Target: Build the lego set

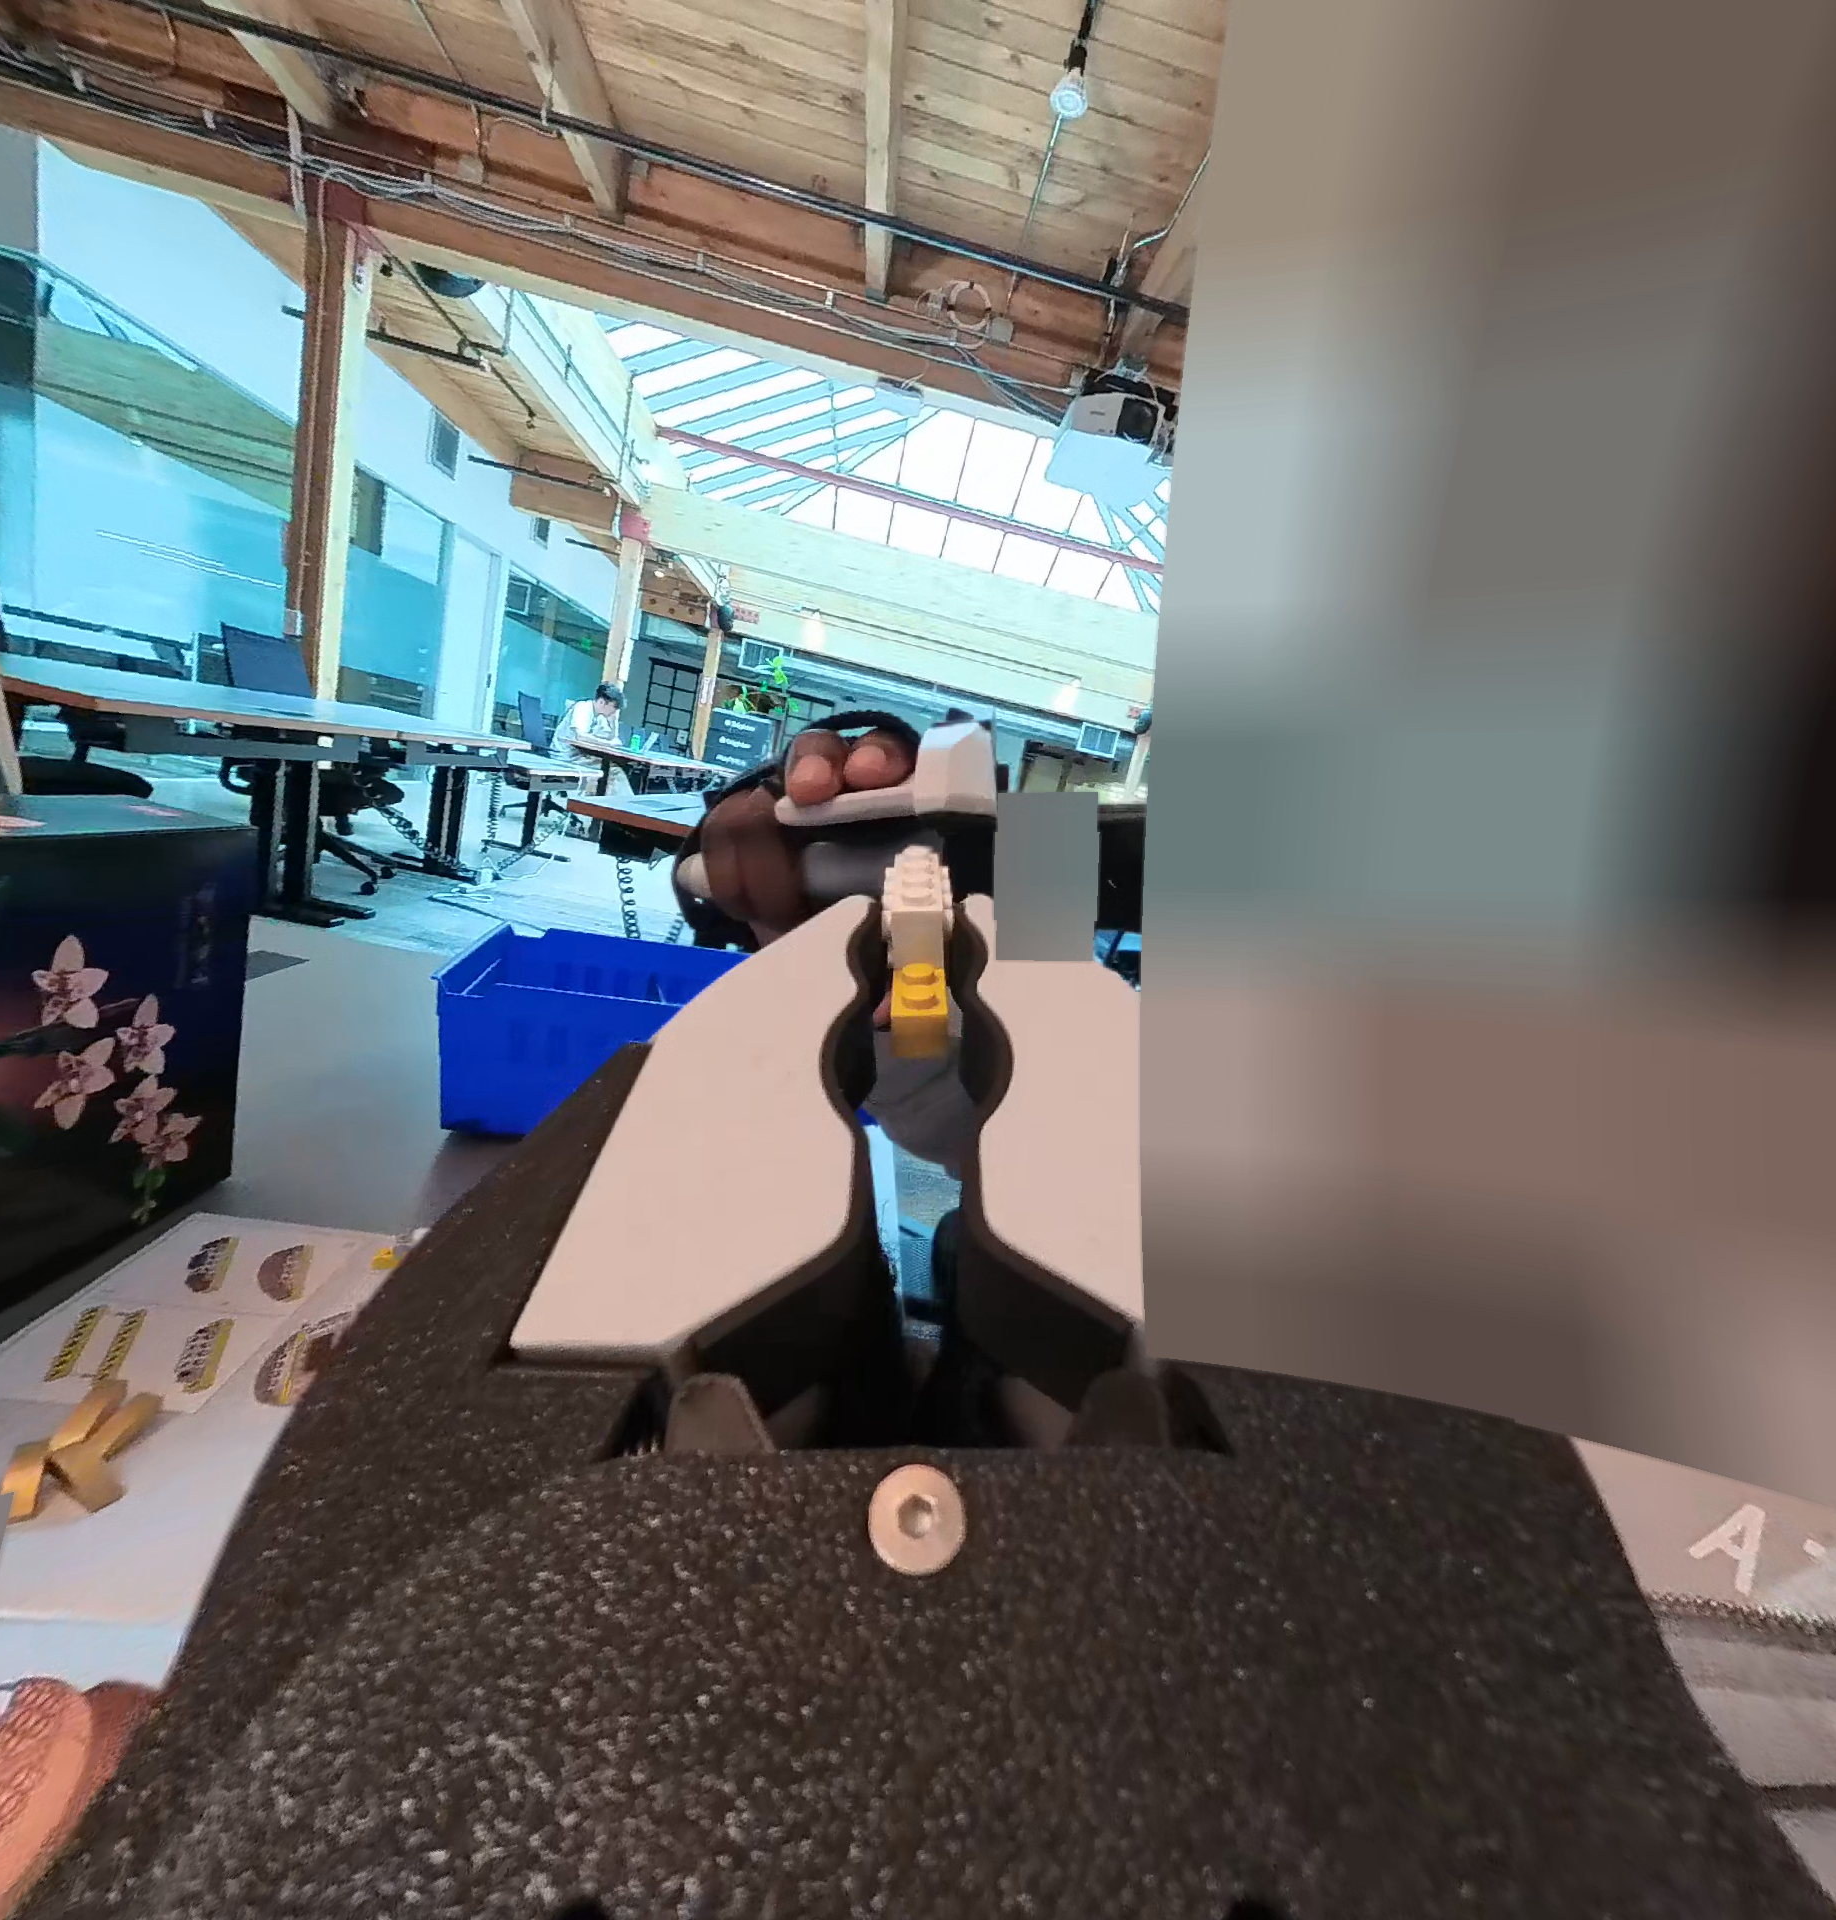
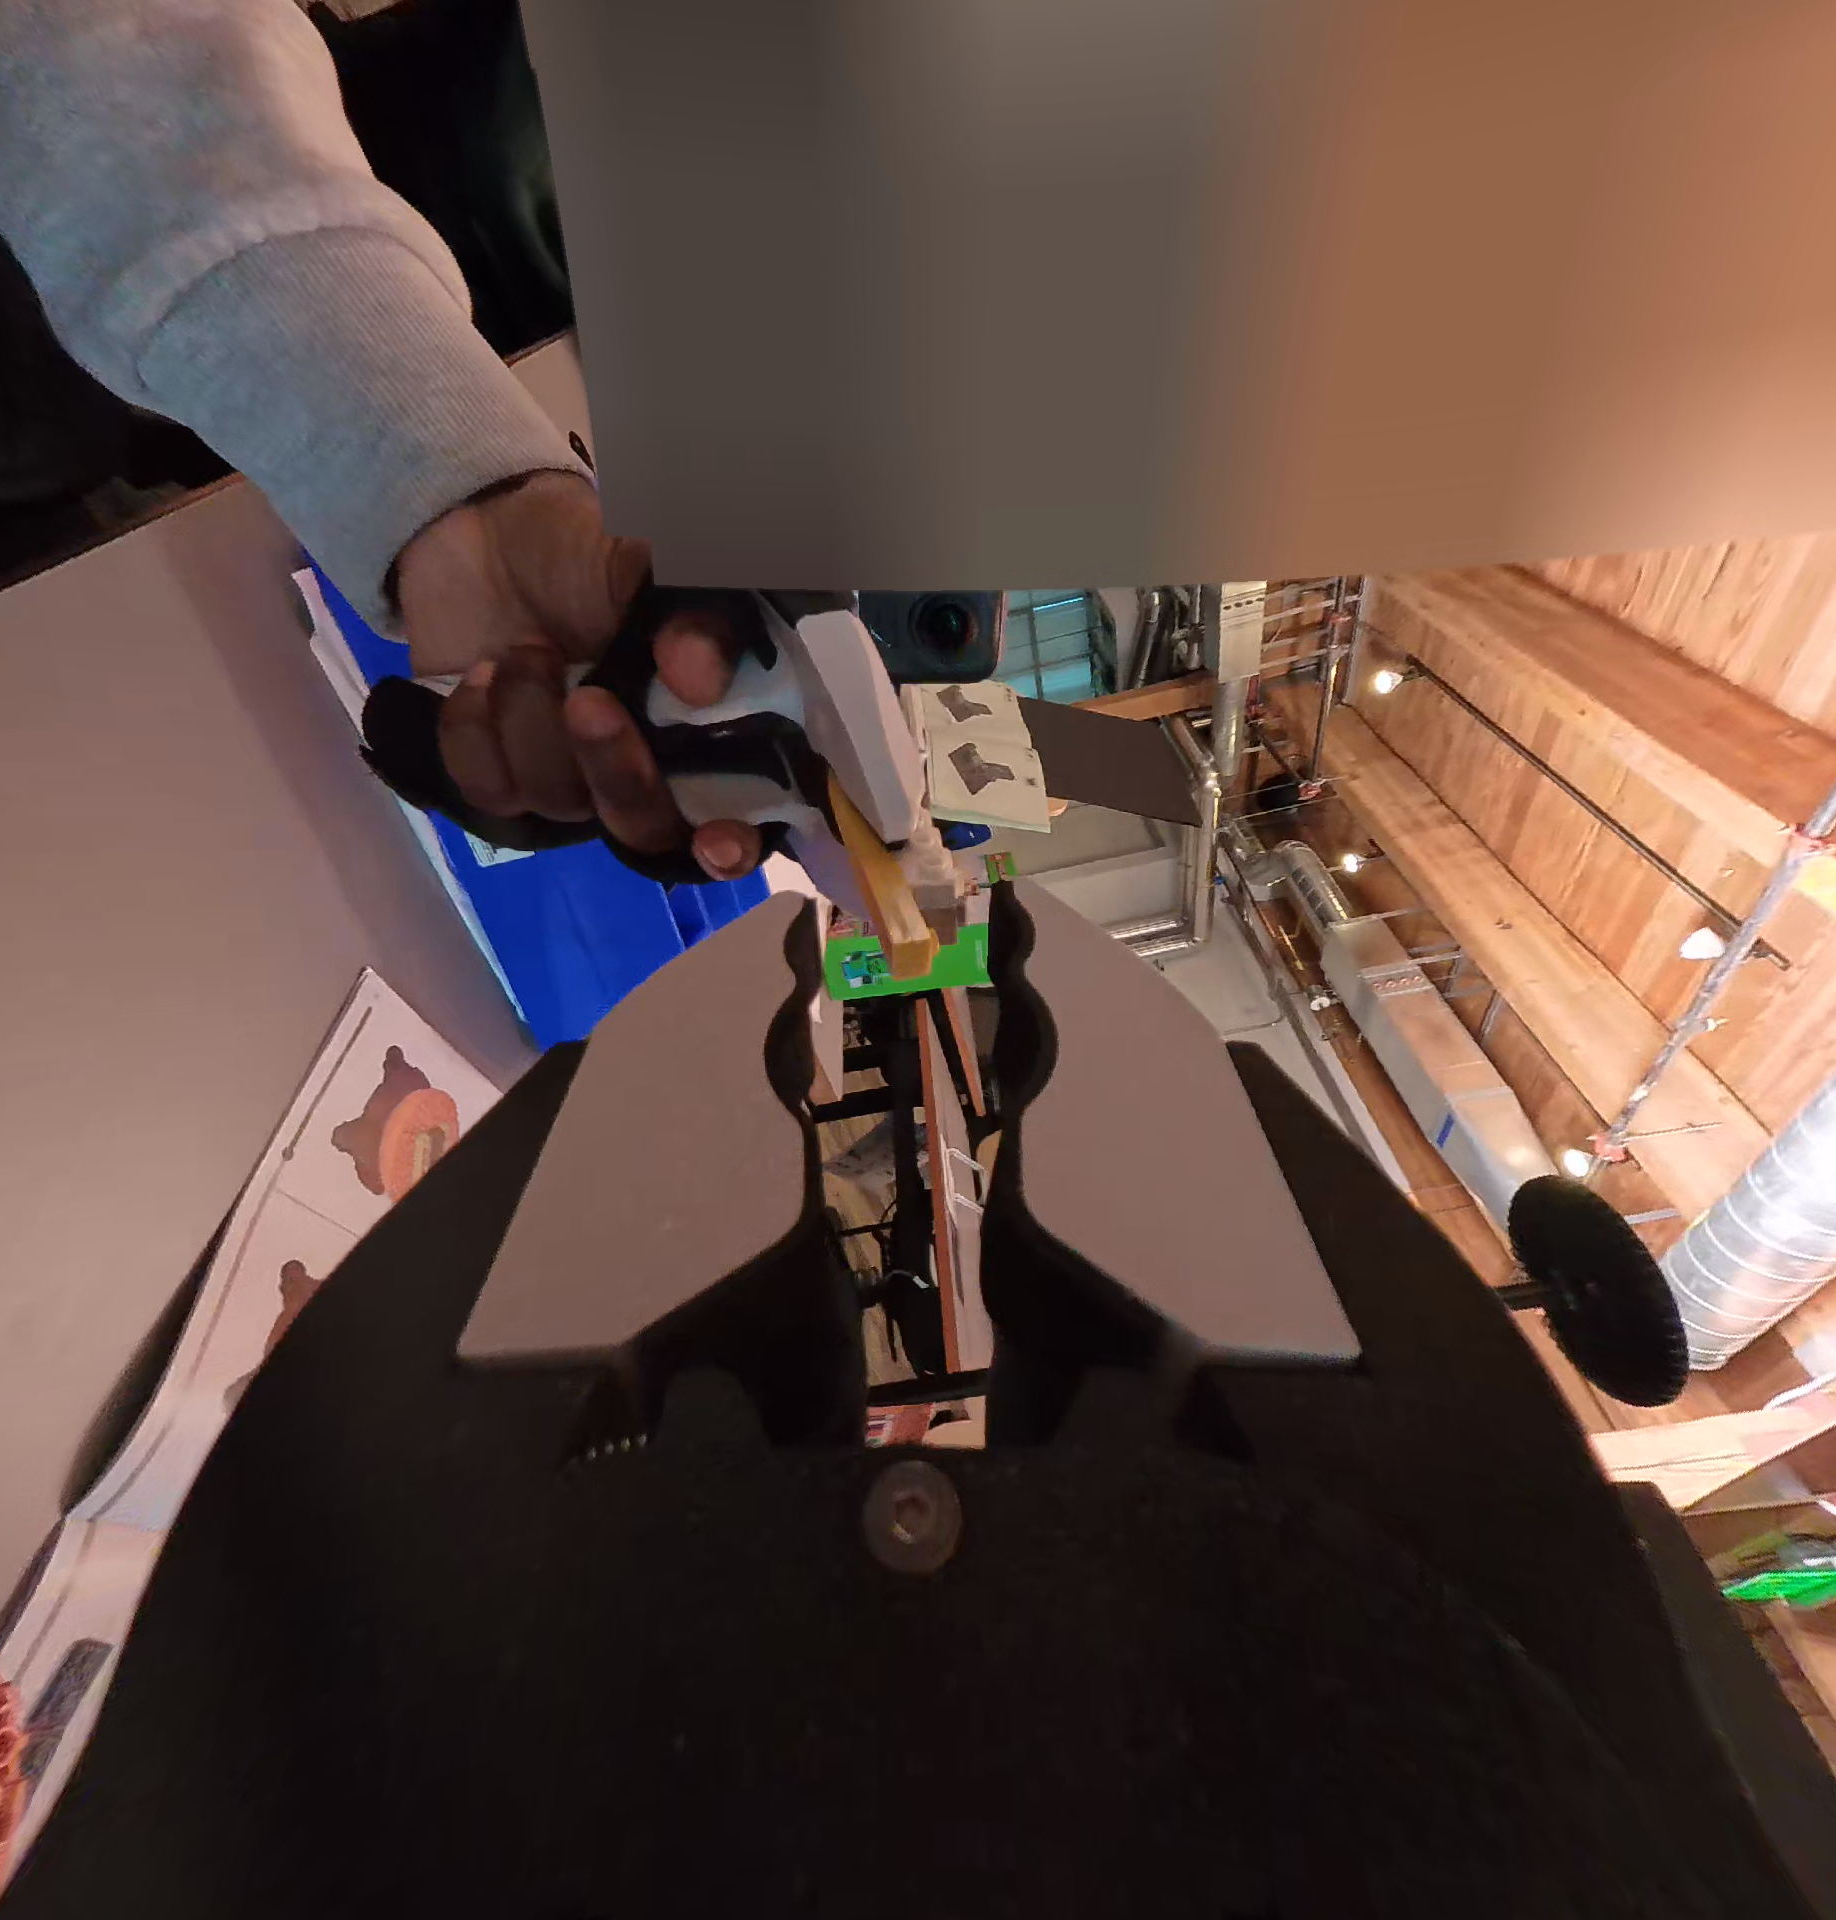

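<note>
Left tongs [image 1: 919, 935] raised off the worktop [image 1: 332, 1101], clenched on a small brick stack: white brick [image 1: 916, 902] above, yellow brick [image 1: 918, 1006] below, pinched at the tips. Right tongs [image 2: 903, 925] parted, gripping nothing, tips just short of that stack. Blue bin [image 1: 540, 1023] sits behind the stack. Instruction sheets [image 1: 176, 1320] and flower-printed box [image 1: 93, 1049] lie left of the bin.

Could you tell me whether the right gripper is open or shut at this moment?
Open. In its own wrist view the right gripper shows a clear gap between its fingers, and it grips nothing; the yellow brick is held by the left gripper.
</note>
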A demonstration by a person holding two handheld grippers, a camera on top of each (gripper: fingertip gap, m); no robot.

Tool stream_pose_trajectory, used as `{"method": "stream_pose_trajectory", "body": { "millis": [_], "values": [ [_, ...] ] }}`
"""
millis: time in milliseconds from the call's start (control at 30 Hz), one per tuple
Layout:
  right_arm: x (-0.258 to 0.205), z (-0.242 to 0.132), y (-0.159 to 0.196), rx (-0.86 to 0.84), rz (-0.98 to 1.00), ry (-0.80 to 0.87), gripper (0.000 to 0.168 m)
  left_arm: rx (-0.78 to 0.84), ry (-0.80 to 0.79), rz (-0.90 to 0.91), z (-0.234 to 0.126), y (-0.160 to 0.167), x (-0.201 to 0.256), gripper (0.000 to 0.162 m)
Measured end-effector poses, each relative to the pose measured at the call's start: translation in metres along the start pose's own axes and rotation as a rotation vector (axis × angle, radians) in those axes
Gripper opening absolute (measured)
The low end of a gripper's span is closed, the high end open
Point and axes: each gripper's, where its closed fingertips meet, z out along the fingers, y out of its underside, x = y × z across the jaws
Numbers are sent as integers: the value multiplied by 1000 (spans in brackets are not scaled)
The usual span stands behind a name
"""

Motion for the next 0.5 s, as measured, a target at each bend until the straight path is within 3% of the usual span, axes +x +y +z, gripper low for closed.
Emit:
{"method": "stream_pose_trajectory", "body": {
  "millis": [167,500],
  "values": [
    [2,0,0,-2,-15,18,17,-4,19,-13,3,1,2,10],
    [-1,-1,2,17,83,-61,15,-17,43,-123,6,2,1,10]
  ]
}}
